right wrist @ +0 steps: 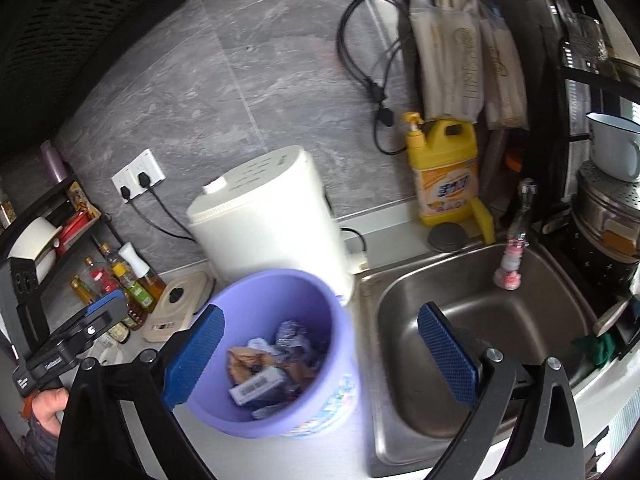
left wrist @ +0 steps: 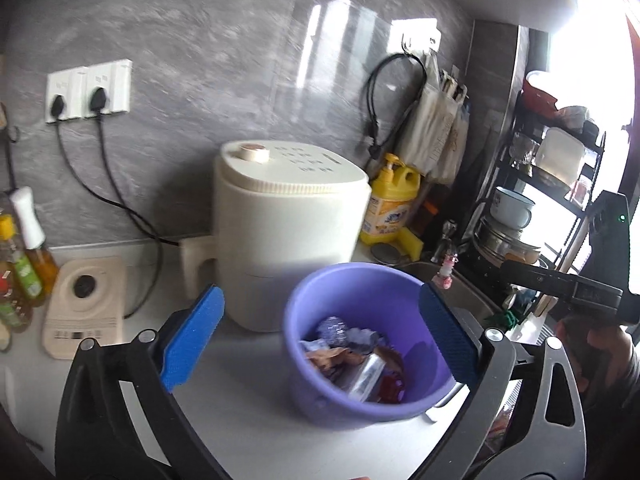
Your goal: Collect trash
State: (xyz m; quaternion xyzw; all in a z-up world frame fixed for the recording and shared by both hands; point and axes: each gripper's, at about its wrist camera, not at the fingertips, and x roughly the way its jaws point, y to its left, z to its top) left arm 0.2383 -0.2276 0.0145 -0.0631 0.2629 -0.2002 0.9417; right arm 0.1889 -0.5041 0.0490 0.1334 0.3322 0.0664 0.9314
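A lilac plastic bucket [right wrist: 276,356] holding crumpled wrappers and a small carton [right wrist: 258,390] stands on the counter just left of the steel sink [right wrist: 472,292]; the left gripper [left wrist: 320,340] and right gripper [right wrist: 320,356] both hover spread wide, empty.

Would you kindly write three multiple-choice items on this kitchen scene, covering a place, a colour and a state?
1. The purple bin stands: A in the sink; B on the counter left of the sink; C on the rack.
2. The pump bottle is: A yellow; B green; C red.
3. The right hand-held gripper is: A shut on a wrapper; B shut on nothing; C open.

Answers: B, the bin sits on the countertop beside the basin; A, its body is yellow; C, the blue pads stand wide apart, holding nothing.
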